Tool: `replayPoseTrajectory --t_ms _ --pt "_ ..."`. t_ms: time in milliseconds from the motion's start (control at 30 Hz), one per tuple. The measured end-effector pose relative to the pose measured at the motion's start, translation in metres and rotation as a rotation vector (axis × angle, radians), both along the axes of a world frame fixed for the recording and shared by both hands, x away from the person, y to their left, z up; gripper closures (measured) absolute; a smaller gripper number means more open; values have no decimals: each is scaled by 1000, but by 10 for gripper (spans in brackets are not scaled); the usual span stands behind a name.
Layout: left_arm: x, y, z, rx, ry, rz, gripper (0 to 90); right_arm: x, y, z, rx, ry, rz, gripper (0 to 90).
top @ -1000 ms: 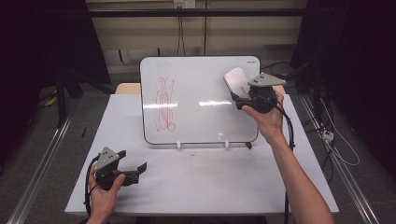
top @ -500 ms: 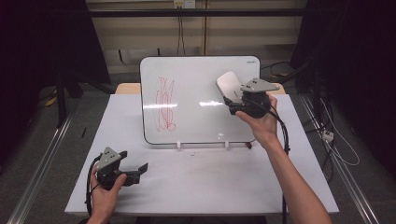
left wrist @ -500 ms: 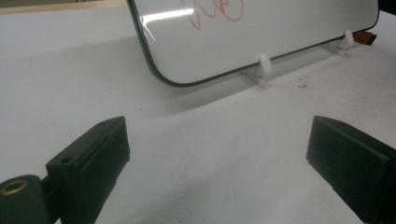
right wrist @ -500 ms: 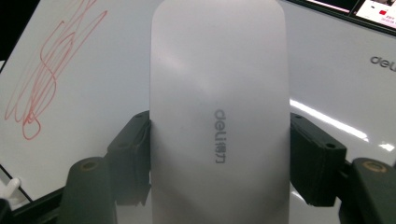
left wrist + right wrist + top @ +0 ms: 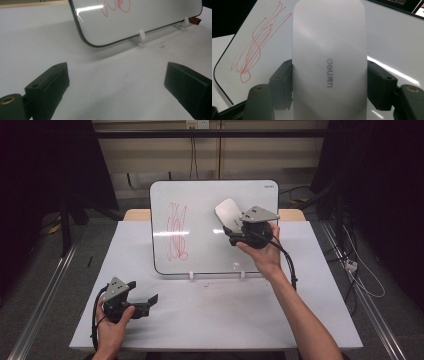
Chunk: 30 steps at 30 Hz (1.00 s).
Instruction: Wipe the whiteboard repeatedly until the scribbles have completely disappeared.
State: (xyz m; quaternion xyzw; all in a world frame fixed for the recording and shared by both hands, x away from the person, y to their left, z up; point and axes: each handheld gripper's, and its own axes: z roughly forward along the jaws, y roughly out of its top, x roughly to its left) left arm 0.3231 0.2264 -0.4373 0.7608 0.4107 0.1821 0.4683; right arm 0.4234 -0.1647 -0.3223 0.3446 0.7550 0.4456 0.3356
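Right claw [image 5: 226,222] carried one eraser [image 5: 227,213] leftward (one scribble [image 5: 176,231]).

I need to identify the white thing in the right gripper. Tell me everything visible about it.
It's a whiteboard eraser: a smooth, matte white, rounded oblong shell, plastic by its look, with grey "deli" lettering along its back. The right gripper clamps its long sides between black jaws, holding it in front of the whiteboard, right of the red scribble. Whether it touches the board is unclear.

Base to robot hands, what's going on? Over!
Right gripper shut on eraser, held over whiteboard. Left gripper open, empty, low over table. Red scribble not yet wiped. Path clear.
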Motion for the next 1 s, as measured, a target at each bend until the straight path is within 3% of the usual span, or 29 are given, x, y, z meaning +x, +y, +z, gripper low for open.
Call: replayPoseTrajectory --t_ms 600,1000 --pt "1 0 -1 4 -3 -2 59 9 43 4 -69 -20 73 319" --pt "6 -3 0 7 -7 -10 60 27 73 6 -112 -33 88 320"
